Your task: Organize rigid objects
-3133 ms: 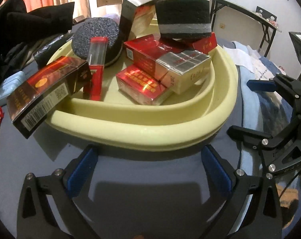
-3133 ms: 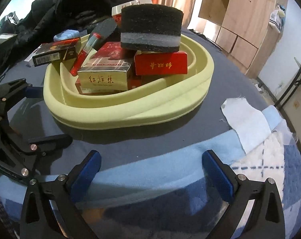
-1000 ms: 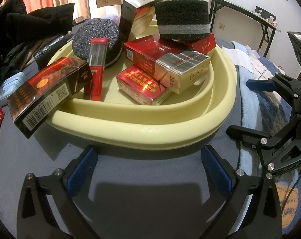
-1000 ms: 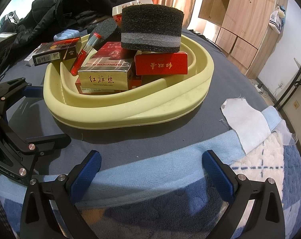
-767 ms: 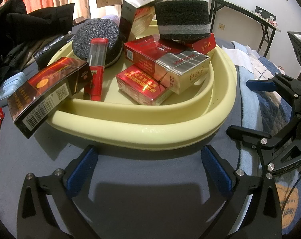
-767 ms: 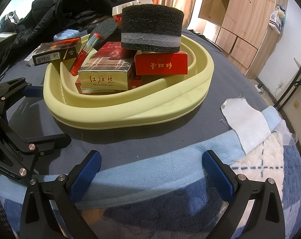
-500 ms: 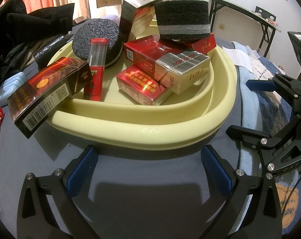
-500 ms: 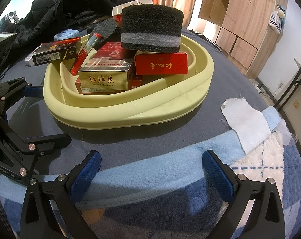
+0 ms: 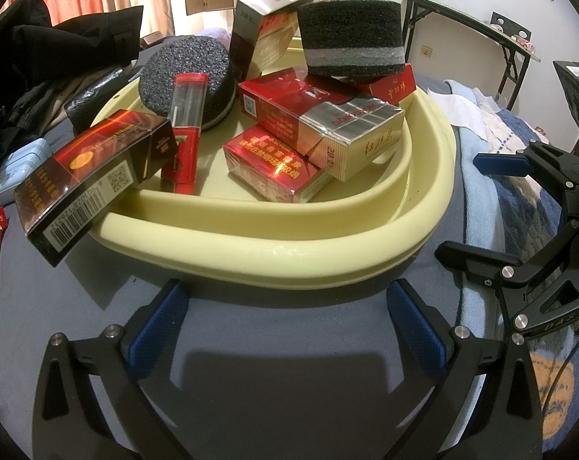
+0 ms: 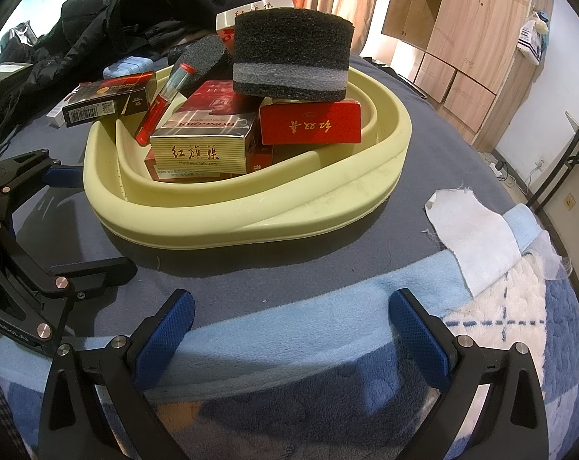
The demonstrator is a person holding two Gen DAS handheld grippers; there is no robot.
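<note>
Black sponge (image 10: 291, 55) teeters atop packs ahead of my tools; left tool (image 9: 285, 318) and right tool (image 10: 291, 324) gape empty; any nudge topples it.

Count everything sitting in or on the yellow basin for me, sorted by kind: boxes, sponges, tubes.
In or on the pale yellow plastic basin:
Rectangular cardboard packs: 5
Round dark foam sponges: 2
Red tube with clear cap: 1
Total: 8
</note>
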